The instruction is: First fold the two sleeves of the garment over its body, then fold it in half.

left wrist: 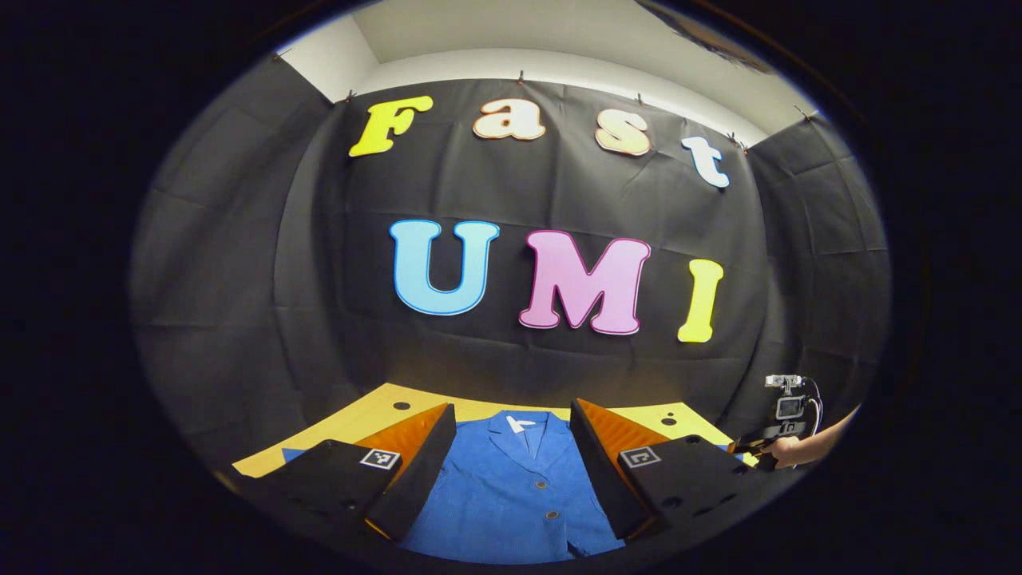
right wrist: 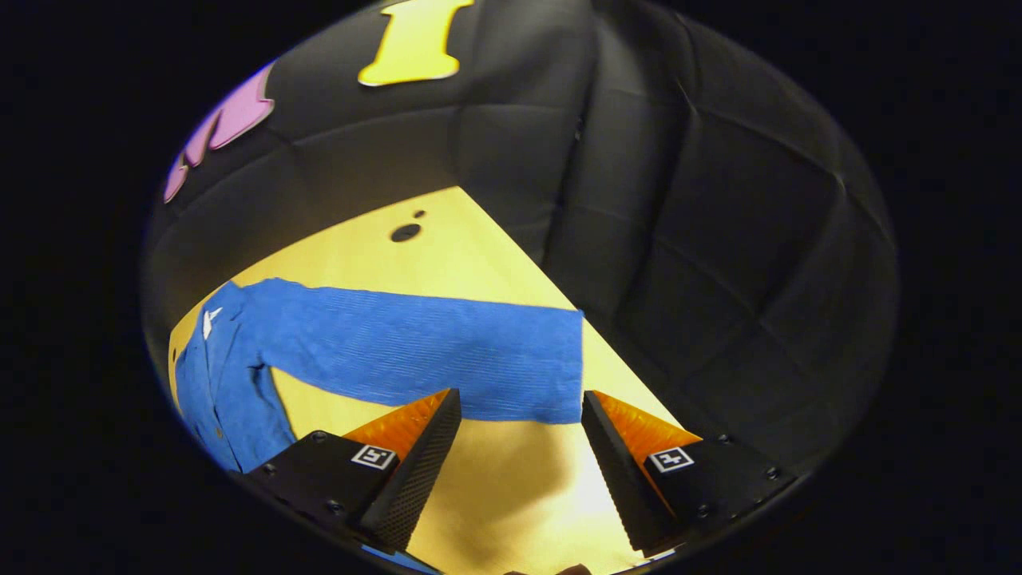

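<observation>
The blue garment (left wrist: 511, 487) lies flat and face up on the yellow table (left wrist: 375, 411), collar (left wrist: 519, 427) toward the booth's back wall, its button front (2 buttons show down the middle) running toward the camera. In the left gripper view, the left gripper (left wrist: 511, 471) hangs above the garment's chest, level and pointed at the wall, its 2 fingers spread wide to either side of the collar with nothing between them. Off beyond the garment's right edge in that view, a hand (left wrist: 786, 450) with a bare forearm reaches in from the side, holding the other gripper's handle. In the right gripper view, the right gripper (right wrist: 519, 435) tilts down over the table just short of the garment's sleeve (right wrist: 423, 351), which stretches straight out from the body. Its cuff end (right wrist: 559, 367) lies just ahead of the widely parted fingers, which grip nothing and do not touch the cloth.
</observation>
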A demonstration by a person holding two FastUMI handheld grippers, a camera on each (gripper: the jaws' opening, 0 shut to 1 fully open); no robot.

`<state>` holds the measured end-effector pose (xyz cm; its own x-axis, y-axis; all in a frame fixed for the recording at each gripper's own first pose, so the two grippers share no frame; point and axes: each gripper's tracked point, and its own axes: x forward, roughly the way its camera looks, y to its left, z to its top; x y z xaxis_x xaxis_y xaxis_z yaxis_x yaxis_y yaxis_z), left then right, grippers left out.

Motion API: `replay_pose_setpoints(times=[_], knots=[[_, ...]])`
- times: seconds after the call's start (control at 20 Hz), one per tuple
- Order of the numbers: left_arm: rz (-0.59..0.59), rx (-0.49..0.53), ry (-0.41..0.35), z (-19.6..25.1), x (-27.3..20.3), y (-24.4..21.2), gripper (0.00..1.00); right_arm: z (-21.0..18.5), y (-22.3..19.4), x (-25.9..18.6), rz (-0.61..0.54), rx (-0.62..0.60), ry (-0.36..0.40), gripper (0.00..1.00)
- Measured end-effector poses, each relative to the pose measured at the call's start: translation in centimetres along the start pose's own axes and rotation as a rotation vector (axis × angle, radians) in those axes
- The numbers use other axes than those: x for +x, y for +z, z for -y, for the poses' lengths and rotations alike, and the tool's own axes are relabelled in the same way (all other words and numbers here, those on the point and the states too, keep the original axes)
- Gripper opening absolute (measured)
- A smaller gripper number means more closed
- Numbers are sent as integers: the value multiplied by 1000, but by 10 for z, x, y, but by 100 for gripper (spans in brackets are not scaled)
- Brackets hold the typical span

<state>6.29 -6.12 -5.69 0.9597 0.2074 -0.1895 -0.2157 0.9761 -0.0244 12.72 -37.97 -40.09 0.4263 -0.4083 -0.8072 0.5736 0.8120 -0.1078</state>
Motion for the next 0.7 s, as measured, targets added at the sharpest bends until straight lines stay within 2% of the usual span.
replay_pose_setpoints(times=[0.1,0.3,0.4,0.5,0.7], knots=[[-4,12,-12,6,7,1,82,10,-8,19,-56,26,-18,97],[-32,20,-26,18,20,-4,82,12,-10,37,-98,27,16,99],[-57,6,-39,26,23,-10,82,8,2,35,-59,25,21,100],[-69,-5,-60,33,23,-10,82,8,2,28,-79,17,33,97],[-82,12,-59,32,25,-11,82,-13,2,37,-105,35,90,32]])
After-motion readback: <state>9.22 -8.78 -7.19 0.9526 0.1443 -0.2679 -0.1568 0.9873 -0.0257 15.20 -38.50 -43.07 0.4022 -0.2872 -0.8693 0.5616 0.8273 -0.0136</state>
